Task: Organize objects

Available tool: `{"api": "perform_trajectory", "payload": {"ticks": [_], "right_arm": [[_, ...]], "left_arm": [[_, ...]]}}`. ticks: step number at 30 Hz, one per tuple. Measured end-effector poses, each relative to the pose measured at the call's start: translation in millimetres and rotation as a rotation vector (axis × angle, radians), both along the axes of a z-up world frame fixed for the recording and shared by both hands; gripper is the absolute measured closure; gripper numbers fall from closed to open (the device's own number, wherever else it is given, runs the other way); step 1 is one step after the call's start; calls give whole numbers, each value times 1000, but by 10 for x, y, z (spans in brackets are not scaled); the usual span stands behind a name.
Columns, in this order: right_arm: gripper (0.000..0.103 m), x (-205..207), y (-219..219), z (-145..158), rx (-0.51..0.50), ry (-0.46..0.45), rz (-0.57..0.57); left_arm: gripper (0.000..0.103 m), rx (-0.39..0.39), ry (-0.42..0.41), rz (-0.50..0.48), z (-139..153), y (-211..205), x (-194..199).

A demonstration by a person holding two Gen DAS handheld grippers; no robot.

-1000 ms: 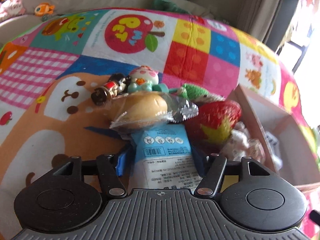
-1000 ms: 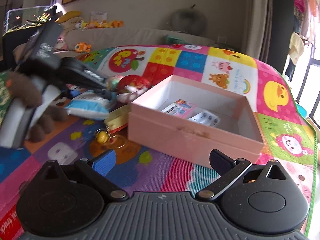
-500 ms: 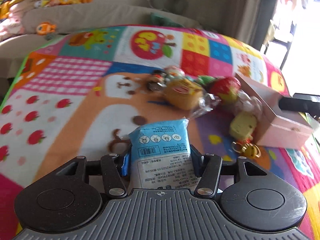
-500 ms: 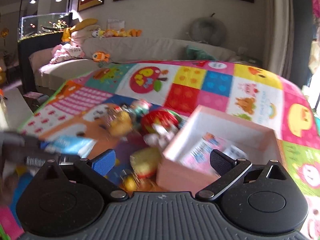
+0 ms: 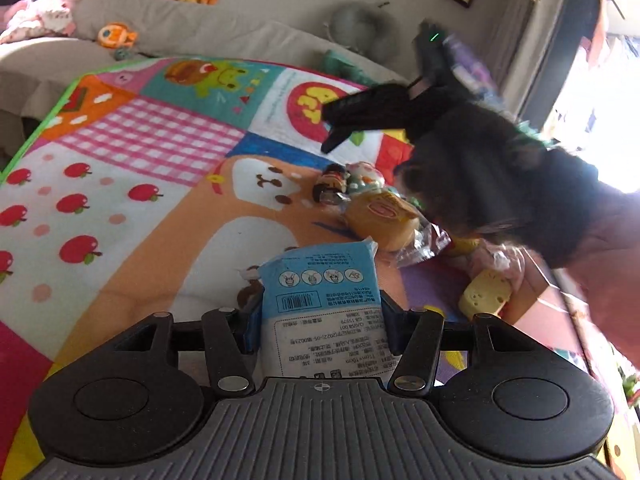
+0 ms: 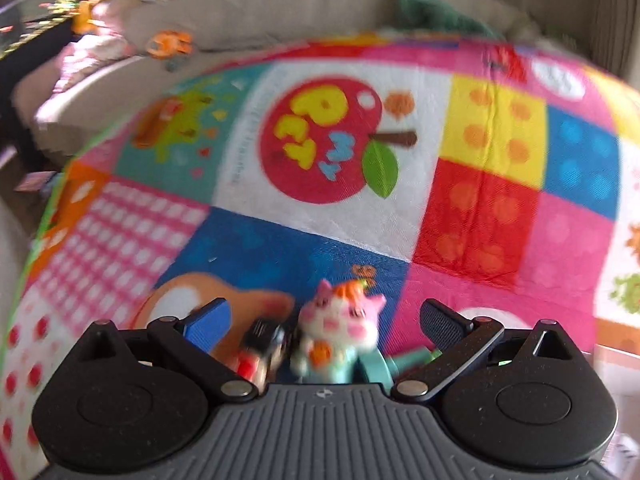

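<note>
My left gripper (image 5: 320, 316) is shut on a blue and white packet (image 5: 320, 300), held just above the play mat. Beyond it lie a wrapped bun (image 5: 382, 216), a cat figurine (image 5: 366, 178) and a small dark doll (image 5: 330, 188). In the left wrist view my right gripper (image 5: 340, 128) hangs above those toys, borne by a hand in a dark furry sleeve. The blurred right wrist view shows my right gripper (image 6: 324, 320) open, pointing steeply down. The cat figurine (image 6: 340, 336) and the doll (image 6: 260, 344) lie under the gap between its fingers, untouched.
A yellow cheese toy (image 5: 486, 292) lies against a pink box (image 5: 560, 320) at the right, mostly hidden behind the sleeve. The patchwork mat (image 5: 120, 200) stretches away to the left. A beige sofa (image 5: 200, 28) with soft toys runs along the back.
My left gripper closed on the packet and drew it back out of the toy pile. My right gripper swung left from over the pink box to above the cat figurine.
</note>
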State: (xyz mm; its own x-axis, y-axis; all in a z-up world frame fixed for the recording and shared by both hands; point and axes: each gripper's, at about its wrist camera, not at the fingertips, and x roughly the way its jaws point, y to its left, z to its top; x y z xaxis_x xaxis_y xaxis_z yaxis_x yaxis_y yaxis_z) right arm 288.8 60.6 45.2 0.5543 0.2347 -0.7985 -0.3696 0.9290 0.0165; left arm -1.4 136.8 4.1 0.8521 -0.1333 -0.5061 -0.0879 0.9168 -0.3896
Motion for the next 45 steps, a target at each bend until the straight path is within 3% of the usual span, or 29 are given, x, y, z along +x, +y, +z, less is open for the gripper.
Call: {"api": "perform_trajectory", "payload": {"ticks": [2, 3, 5, 7, 10, 13, 18, 20, 25, 29, 32, 35, 41, 42, 45], "right_arm": [[9, 100, 88, -128, -41, 14, 4], [24, 102, 118, -176, -63, 24, 27], [35, 19, 127, -190, -74, 20, 87], [55, -172, 128, -150, -113, 14, 167], [57, -582, 25, -106, -136, 34, 259], [57, -1104, -195, -87, -160, 35, 365], [57, -1929, -592, -61, -200, -24, 475], [57, -2139, -750, -54, -210, -49, 474], [41, -2508, -1176, -41, -220, -121, 407], [35, -2717, -1536, 141, -115, -165, 337], [23, -2856, -1760, 313, 2, -185, 289], [17, -2985, -1833, 331, 115, -129, 306], [17, -3154, -1661, 36, 154, -34, 331], [13, -3155, -1644, 4, 182, -20, 313], [9, -3164, -1600, -48, 205, -40, 294]], "left_arm": [[44, -25, -4, 22, -7, 45, -2], [44, -35, -6, 35, -10, 64, -8], [44, -57, -8, 56, -15, 104, -19], [44, -75, -10, 82, -19, 146, -29], [44, -99, -13, 107, -24, 200, -39], [43, -105, -12, 115, -23, 217, -40], [43, -52, 9, 108, 5, 149, -3], [43, -39, 17, 96, 18, 114, 42], [44, -31, 49, 20, 53, -88, 262], [44, -2, 65, -115, 46, -411, 399], [44, -12, 84, -180, 51, -566, 411], [45, -15, 83, -152, 83, -561, 334], [45, 38, 95, -69, 218, -312, 44], [45, 48, 105, -63, 229, -292, -9], [45, 76, 143, -75, 233, -297, -151]]}}
